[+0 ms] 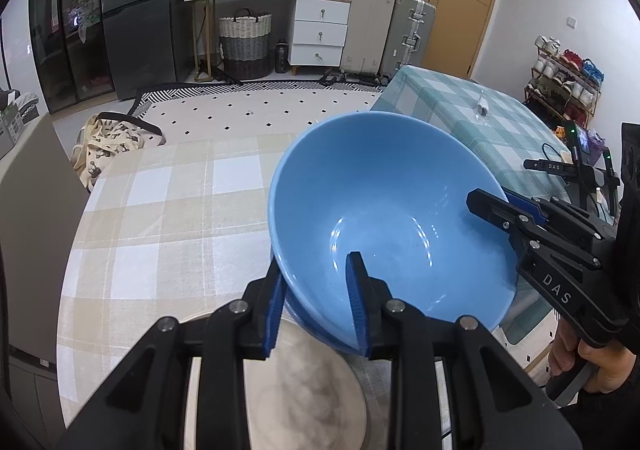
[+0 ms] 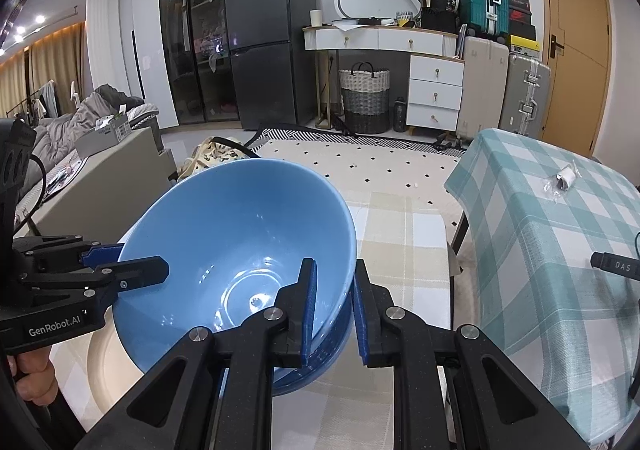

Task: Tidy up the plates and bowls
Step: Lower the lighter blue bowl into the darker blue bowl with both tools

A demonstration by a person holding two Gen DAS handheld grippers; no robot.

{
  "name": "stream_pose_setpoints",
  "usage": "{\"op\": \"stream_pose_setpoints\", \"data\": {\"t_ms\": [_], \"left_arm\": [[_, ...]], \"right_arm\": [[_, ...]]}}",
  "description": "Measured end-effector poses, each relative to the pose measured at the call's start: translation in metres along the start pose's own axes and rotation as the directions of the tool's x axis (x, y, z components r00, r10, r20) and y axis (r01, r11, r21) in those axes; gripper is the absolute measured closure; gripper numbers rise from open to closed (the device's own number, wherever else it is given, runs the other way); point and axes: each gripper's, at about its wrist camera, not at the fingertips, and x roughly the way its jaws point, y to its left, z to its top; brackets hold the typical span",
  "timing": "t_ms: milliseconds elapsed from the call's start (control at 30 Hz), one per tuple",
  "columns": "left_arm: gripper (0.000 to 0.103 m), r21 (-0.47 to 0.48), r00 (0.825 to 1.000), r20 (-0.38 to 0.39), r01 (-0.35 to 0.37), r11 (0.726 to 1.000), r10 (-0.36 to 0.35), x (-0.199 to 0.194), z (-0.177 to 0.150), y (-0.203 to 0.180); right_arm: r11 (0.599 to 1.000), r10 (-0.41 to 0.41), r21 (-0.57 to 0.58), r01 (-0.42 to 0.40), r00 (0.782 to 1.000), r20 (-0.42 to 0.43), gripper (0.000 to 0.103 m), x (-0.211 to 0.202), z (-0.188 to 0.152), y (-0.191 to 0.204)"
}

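Observation:
A light blue bowl [image 1: 384, 209] [image 2: 240, 226] hangs tilted above the beige checked table, held from both sides. My left gripper [image 1: 316, 266] [image 2: 132, 256] is shut on its near-left rim, one pad inside the bowl and one outside. On the opposite rim my right gripper [image 2: 334, 264] [image 1: 492, 201] is shut the same way. Under the bowl a marbled beige plate [image 1: 304, 390] [image 2: 100, 362] lies on the table, partly hidden by the bowl and fingers.
The beige checked table [image 1: 160, 209] [image 2: 400, 250] runs ahead and left. A teal checked table [image 1: 460, 109] [image 2: 560, 250] stands close on the right, with a small wrapped item [image 2: 562, 179] on it. A person's hand [image 1: 592, 366] grips the right handle.

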Motion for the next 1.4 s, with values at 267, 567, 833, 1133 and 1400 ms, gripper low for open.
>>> {"op": "stream_pose_setpoints", "data": {"t_ms": [267, 567, 833, 1133, 1400], "left_arm": [[0.075, -0.005, 1.000, -0.021, -0.010, 1.000, 0.010, 0.010, -0.004, 0.006], [0.075, 0.009, 0.999, -0.029, -0.041, 0.999, 0.042, 0.019, -0.008, 0.008], [0.075, 0.027, 0.998, -0.041, -0.053, 0.998, 0.054, 0.026, -0.012, 0.006], [0.075, 0.063, 0.995, -0.038, -0.086, 0.994, 0.088, 0.031, -0.014, 0.000], [0.075, 0.093, 0.992, -0.049, -0.111, 0.989, 0.116, 0.040, -0.018, -0.004]], "right_arm": [[1.000, -0.002, -0.018, 0.001, 1.000, -0.027, 0.086, 0.012, -0.001, 0.005], [0.998, -0.032, -0.059, 0.029, 0.998, -0.059, 0.086, 0.026, -0.005, 0.015], [0.996, -0.053, -0.072, 0.048, 0.996, -0.072, 0.085, 0.032, -0.010, 0.013], [0.991, -0.093, -0.108, 0.083, 0.991, -0.092, 0.084, 0.040, -0.015, 0.015], [0.985, -0.125, -0.135, 0.111, 0.987, -0.099, 0.084, 0.045, -0.019, 0.015]]}}
